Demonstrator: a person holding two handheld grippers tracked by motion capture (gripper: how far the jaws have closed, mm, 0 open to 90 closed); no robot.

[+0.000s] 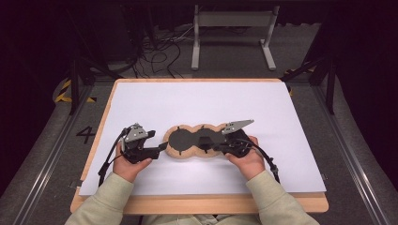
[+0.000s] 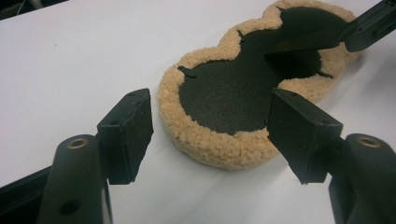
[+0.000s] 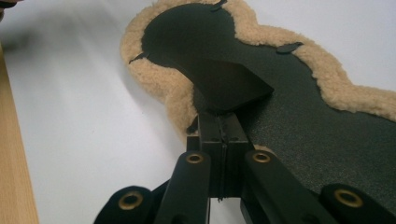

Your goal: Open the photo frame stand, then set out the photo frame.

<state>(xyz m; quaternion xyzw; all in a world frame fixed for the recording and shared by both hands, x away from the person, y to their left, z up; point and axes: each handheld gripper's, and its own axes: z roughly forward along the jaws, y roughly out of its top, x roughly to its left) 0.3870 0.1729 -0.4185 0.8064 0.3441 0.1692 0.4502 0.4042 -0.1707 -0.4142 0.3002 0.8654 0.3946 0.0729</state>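
Observation:
A peanut-shaped pad (image 1: 180, 140) with a tan fleece rim and a black inner face lies on the white sheet (image 1: 202, 101), front centre. My right gripper (image 1: 212, 144) reaches in from the pad's right end. It is shut on a black flap (image 3: 224, 84) of the pad's dark layer, lifted off the pad (image 3: 327, 130). The left gripper view has that flap (image 2: 299, 44) raised over the far lobe under the right gripper (image 2: 348, 37). My left gripper (image 1: 163, 146) stands open at the pad's left end. Its jaws (image 2: 212, 116) straddle the fleece rim (image 2: 219, 144) without touching it.
The white sheet covers a wooden board (image 1: 211, 205), whose front edge lies near the person's sleeves. Metal rails (image 1: 51, 154) run along both sides. On the floor behind the board stand a white metal frame (image 1: 232, 21) and loose cables (image 1: 159, 54).

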